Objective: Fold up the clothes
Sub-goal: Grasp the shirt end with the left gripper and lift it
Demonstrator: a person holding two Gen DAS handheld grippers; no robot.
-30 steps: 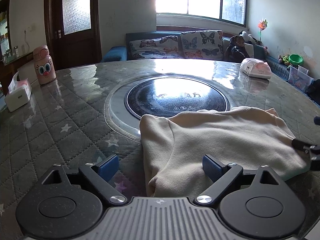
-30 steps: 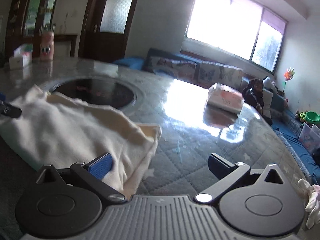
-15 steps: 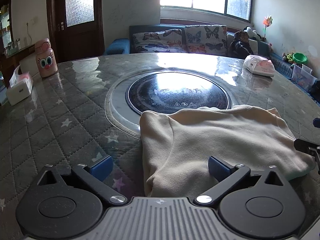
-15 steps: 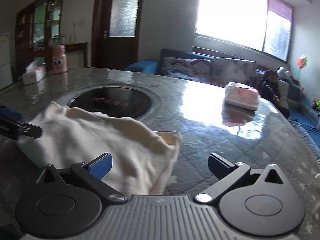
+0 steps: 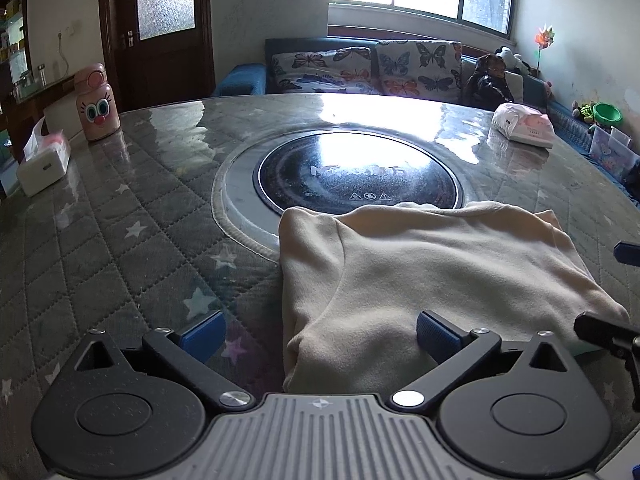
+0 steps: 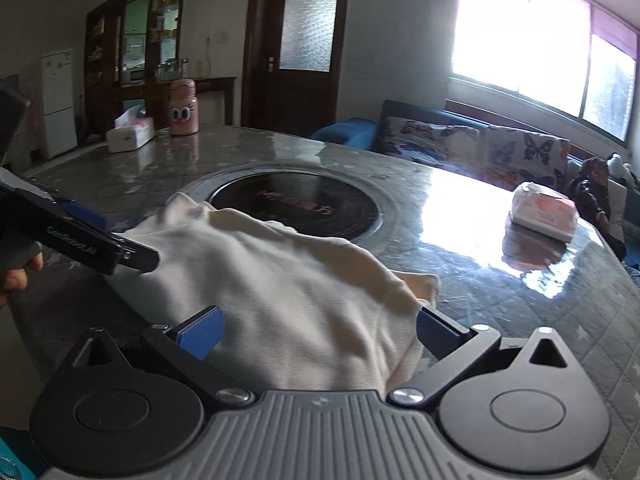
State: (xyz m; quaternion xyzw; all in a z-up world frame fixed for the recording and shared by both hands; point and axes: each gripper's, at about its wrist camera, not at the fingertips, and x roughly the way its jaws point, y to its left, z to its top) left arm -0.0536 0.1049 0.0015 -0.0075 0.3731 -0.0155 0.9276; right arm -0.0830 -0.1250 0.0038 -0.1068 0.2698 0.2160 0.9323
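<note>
The folded cream sweatshirt [image 5: 440, 276] lies on my quilted surface [image 5: 100, 240], its far edge overlapping the round black cooktop [image 5: 356, 184], while my left tool [image 5: 318, 338] and right tool [image 6: 318, 336] (both spread wide, pinching nothing) frame its near corners, a tissue pack [image 5: 522, 125] well beyond.

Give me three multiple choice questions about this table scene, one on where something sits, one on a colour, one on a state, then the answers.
1. The cream garment lies
A. partly over the black round cooktop's near rim
B. on the sofa
C. under the tissue box

2. The cartoon-faced bottle is
A. green
B. pink
C. black

3. The right gripper is
A. shut on cloth
B. open, cloth between its fingers
C. out of view

Answers: A, its far edge overlaps the rim; B, pink body and cap; B, blue pads stand wide apart around the fabric.
</note>
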